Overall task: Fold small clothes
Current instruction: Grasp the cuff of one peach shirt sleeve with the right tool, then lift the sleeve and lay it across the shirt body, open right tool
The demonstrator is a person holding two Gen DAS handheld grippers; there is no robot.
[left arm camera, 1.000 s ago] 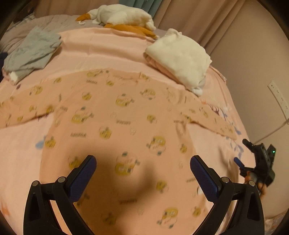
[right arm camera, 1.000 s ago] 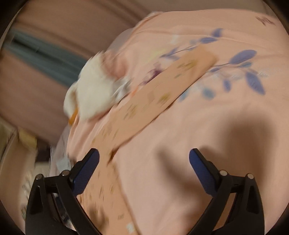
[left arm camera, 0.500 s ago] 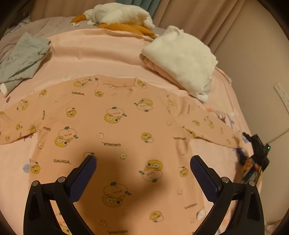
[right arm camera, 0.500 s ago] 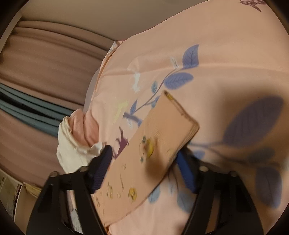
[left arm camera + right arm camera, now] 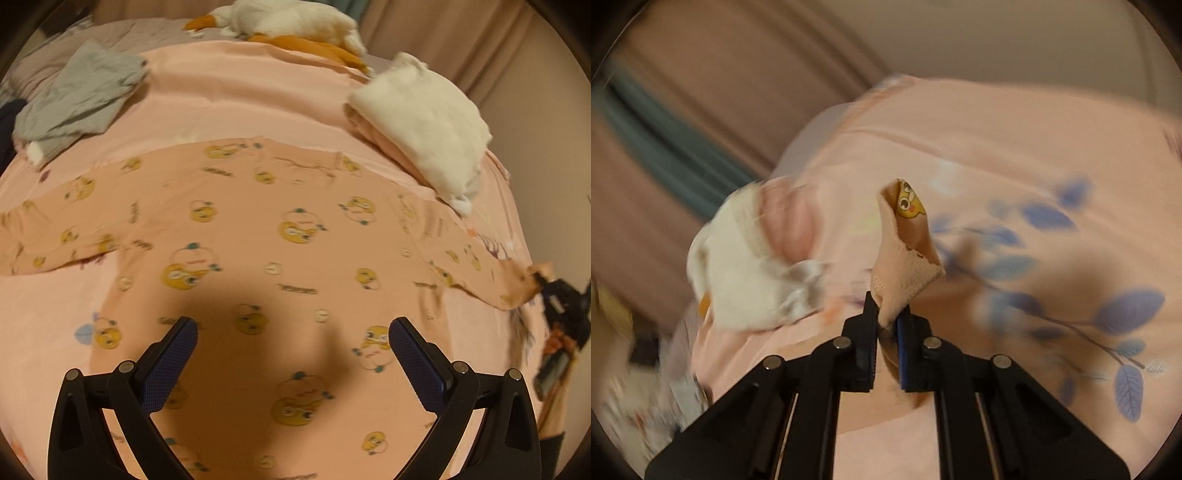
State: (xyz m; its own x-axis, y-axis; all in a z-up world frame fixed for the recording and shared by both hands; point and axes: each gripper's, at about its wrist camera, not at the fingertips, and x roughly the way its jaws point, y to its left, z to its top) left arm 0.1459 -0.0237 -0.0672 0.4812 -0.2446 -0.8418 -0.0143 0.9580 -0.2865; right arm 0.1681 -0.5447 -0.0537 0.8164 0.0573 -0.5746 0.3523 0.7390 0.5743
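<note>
White folded bundle (image 5: 424, 114) (touching shirt (image 5: 280, 236)) — grey garment (image 5: 77, 96), plush goose (image 5: 291, 22) behind.

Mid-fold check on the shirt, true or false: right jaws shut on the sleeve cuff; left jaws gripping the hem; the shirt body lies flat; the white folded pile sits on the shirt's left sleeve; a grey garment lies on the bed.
1. The right gripper is shut on the sleeve cuff. True.
2. The left gripper grips the hem. False: it is open, holding nothing.
3. The shirt body lies flat. True.
4. The white folded pile sits on the left sleeve. False: it is beside the right sleeve.
5. A grey garment lies on the bed. True.
</note>
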